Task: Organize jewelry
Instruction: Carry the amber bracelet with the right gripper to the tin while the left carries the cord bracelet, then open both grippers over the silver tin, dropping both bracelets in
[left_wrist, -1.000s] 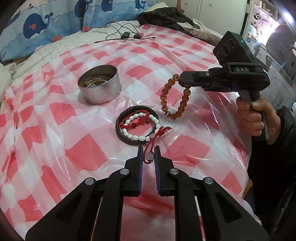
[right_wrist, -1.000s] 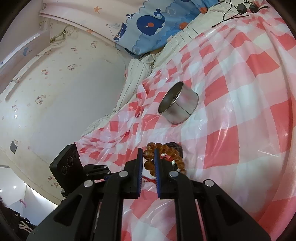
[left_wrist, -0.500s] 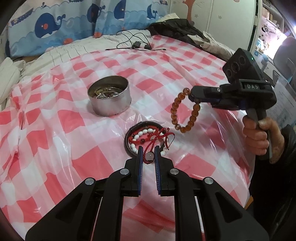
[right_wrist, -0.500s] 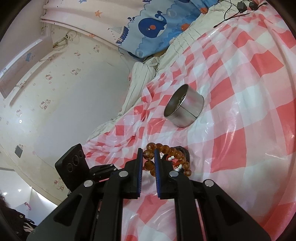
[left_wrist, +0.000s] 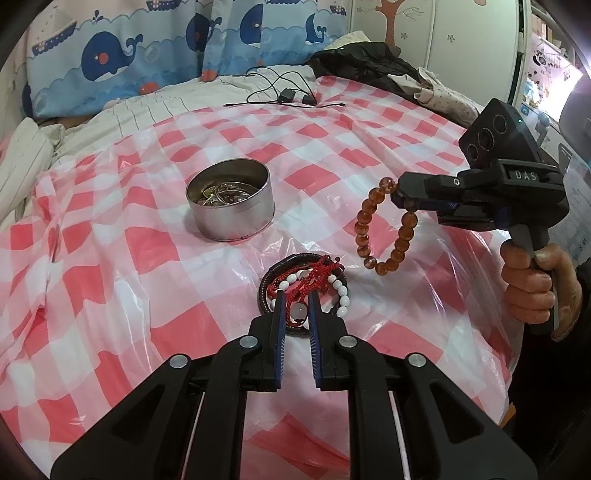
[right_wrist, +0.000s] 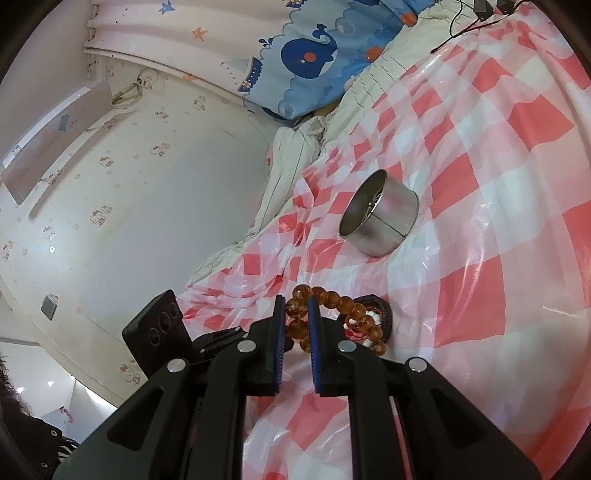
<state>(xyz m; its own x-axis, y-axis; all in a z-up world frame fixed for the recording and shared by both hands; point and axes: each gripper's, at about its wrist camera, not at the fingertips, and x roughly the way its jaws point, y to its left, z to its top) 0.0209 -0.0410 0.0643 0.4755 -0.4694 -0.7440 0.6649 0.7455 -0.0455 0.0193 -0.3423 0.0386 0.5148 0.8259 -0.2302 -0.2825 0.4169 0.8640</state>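
My left gripper (left_wrist: 295, 306) is shut on a red cord bracelet (left_wrist: 317, 273), with its pale bead (left_wrist: 300, 312) between the pads. The cord lies bunched over a white bead bracelet (left_wrist: 343, 295) and a black band (left_wrist: 284, 264) on the checked plastic sheet (left_wrist: 147, 266). My right gripper (right_wrist: 296, 310) is shut on an amber bead bracelet (right_wrist: 332, 299). That amber bracelet (left_wrist: 384, 229) hangs in the air from the right gripper (left_wrist: 400, 194), right of the pile. A round metal tin (left_wrist: 229, 199) holding metal jewelry stands behind the pile. The tin (right_wrist: 380, 218) lies ahead of the right gripper.
A person's hand (left_wrist: 532, 280) grips the right gripper's handle. Black cables with a charger (left_wrist: 286, 96) and dark clothing (left_wrist: 365, 62) lie at the far end of the bed. Whale-print fabric (left_wrist: 110, 55) lines the back. The sheet drops off at the right edge.
The left gripper has tilted up and come closer to the pile, and the red cord has bunched over it. The right gripper with the amber bracelet has hardly moved.
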